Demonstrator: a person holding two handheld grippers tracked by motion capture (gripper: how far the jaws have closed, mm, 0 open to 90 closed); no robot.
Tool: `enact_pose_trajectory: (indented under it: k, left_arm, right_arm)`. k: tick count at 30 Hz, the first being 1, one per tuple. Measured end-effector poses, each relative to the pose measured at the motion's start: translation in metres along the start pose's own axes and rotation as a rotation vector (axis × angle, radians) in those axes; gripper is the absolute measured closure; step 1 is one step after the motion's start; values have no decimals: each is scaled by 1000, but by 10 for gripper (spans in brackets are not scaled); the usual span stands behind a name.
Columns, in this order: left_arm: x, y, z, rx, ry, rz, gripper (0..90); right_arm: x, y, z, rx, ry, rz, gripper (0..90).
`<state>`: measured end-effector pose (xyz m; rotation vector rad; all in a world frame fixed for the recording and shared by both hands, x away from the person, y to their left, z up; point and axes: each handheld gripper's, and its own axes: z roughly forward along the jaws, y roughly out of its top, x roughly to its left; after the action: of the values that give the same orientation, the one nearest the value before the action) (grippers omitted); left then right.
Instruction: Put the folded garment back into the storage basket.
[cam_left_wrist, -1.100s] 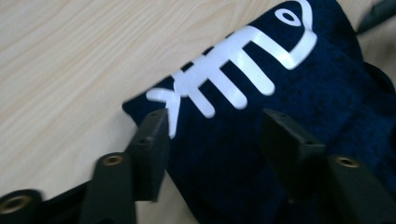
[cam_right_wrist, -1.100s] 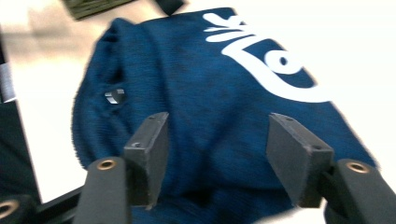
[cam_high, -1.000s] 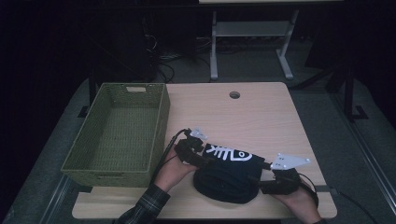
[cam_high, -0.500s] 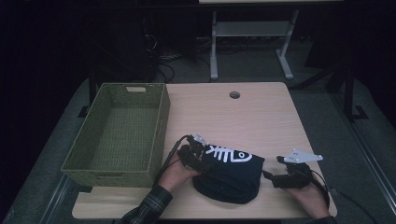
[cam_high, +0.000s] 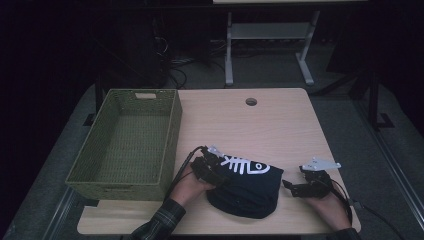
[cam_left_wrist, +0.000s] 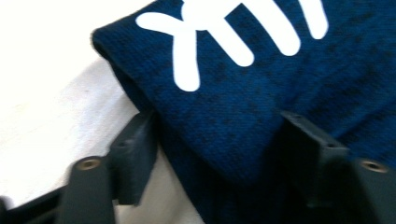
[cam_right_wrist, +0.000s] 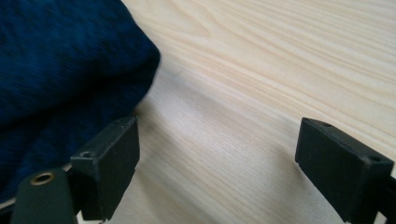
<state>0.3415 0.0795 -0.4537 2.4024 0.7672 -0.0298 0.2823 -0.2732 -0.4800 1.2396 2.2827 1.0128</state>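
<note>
A folded dark blue garment (cam_high: 247, 187) with a white fish-skeleton print lies near the table's front edge. My left gripper (cam_high: 217, 177) is at its left edge. In the left gripper view the jaws straddle the folded edge of the garment (cam_left_wrist: 261, 93): one jaw rests beside the fold, the other on top of the cloth. These jaws have just been closing, but the cloth between them is not pinched. My right gripper (cam_high: 289, 187) hovers just right of the garment (cam_right_wrist: 56, 70) over bare wood. Its jaws have just been opening and hold nothing.
A green woven basket (cam_high: 172, 130) stands empty at the table's left side, close to the left hand. The light wooden table (cam_high: 270, 130) has a round cable hole (cam_high: 251, 101) at the back. A metal stand sits on the floor behind.
The right gripper has come off the garment's right edge and moved away to the right. The left gripper has sunk slightly onto the left edge.
</note>
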Motion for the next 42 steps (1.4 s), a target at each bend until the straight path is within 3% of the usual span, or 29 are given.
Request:
enact_pose_trajectory:
  k: [4,17,23,33,42]
  left_arm:
    - [0,0,1,3,-69,-20,539]
    - [3,4,0,24,-109,-2,685]
    - [4,9,-4,30,-120,-8,699]
    - [-4,25,-27,-11,-112,-19,688]
    - [-8,44,-50,3,-117,23,690]
  right_arm:
    - [-1,-1,2,13,-6,1,134]
    - [-2,-1,2,13,-8,4,133]
    - [-1,-1,2,15,-9,8,131]
    - [-2,-1,2,14,-16,14,131]
    - [-2,-1,3,12,-21,19,132]
